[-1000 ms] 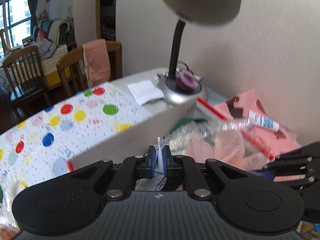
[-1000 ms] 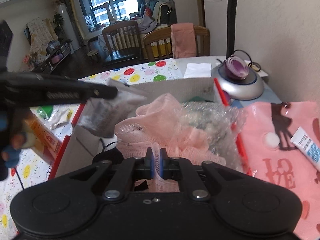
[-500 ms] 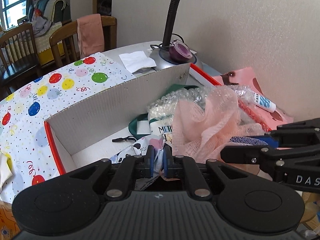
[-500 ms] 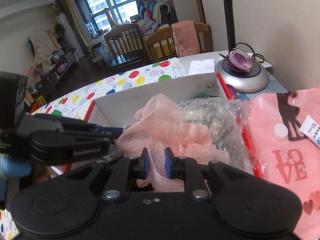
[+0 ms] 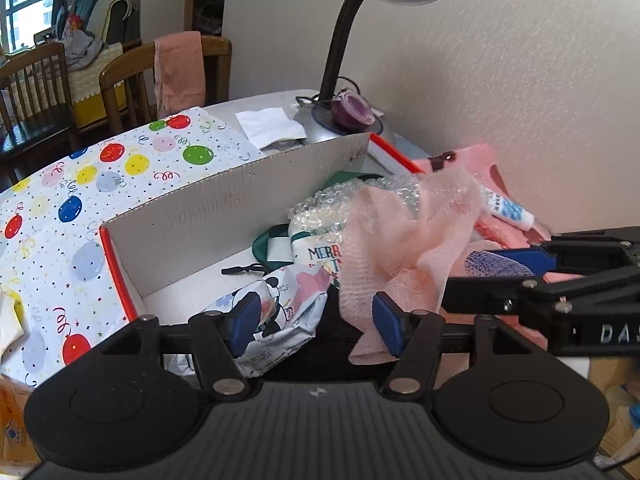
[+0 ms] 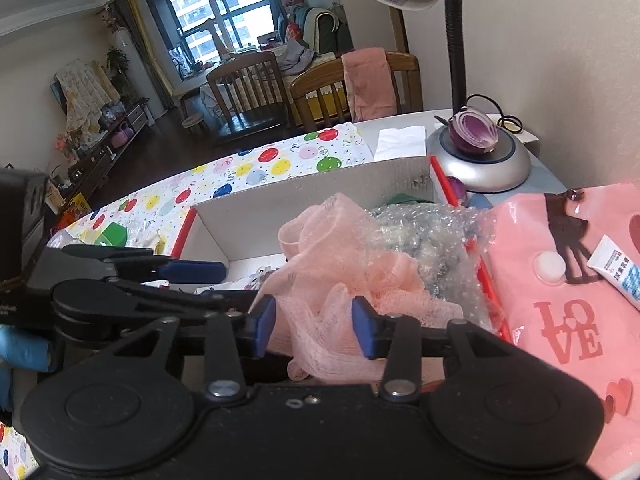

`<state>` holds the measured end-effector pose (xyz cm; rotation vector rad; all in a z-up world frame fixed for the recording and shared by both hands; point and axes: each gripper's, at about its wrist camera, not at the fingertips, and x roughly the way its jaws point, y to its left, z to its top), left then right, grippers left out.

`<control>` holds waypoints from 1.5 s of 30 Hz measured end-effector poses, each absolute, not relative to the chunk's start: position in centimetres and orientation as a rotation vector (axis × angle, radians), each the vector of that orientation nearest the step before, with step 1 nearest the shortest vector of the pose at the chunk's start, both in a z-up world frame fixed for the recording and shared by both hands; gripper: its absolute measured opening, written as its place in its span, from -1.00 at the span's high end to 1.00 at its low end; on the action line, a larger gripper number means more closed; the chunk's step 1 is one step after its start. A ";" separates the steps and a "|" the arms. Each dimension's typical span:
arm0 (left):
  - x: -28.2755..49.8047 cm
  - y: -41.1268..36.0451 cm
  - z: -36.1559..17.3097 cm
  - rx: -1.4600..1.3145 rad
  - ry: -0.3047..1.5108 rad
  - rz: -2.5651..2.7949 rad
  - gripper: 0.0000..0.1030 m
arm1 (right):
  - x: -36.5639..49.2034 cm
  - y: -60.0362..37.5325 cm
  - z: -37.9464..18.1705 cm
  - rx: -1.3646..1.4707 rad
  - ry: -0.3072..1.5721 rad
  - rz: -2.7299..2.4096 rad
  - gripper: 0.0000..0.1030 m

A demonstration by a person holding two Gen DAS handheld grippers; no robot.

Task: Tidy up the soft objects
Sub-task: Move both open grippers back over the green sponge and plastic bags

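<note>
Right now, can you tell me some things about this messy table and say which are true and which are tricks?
1. Half a purple onion sits on the lamp base. True.
2. The pink mesh lies on the floor. False: it is in the box, between the open jaws of the right gripper.
3. The left gripper is clamped shut. False: its jaws have just been opening, with a printed pouch between them.
4. A white tube lies on the pink bag. True.
5. The box is empty. False: bubble wrap is in it too.

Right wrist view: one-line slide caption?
Right gripper jaws just opening around pink mesh bath sponge above white cardboard box.
</note>
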<state>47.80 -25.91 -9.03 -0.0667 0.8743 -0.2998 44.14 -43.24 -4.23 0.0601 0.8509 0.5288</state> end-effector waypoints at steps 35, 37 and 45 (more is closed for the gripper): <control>32.7 -10.2 0.7 -0.178 0.629 -0.202 -0.61 | 34.7 -31.3 5.7 -0.004 0.668 0.698 -0.55; 32.0 -8.7 0.8 -0.182 0.624 -0.184 -0.61 | 34.3 -29.6 5.9 -0.021 0.673 0.712 -0.62; 30.3 -2.4 0.4 -0.212 0.624 -0.100 -0.76 | 33.4 -23.4 6.2 -0.041 0.696 0.752 -0.77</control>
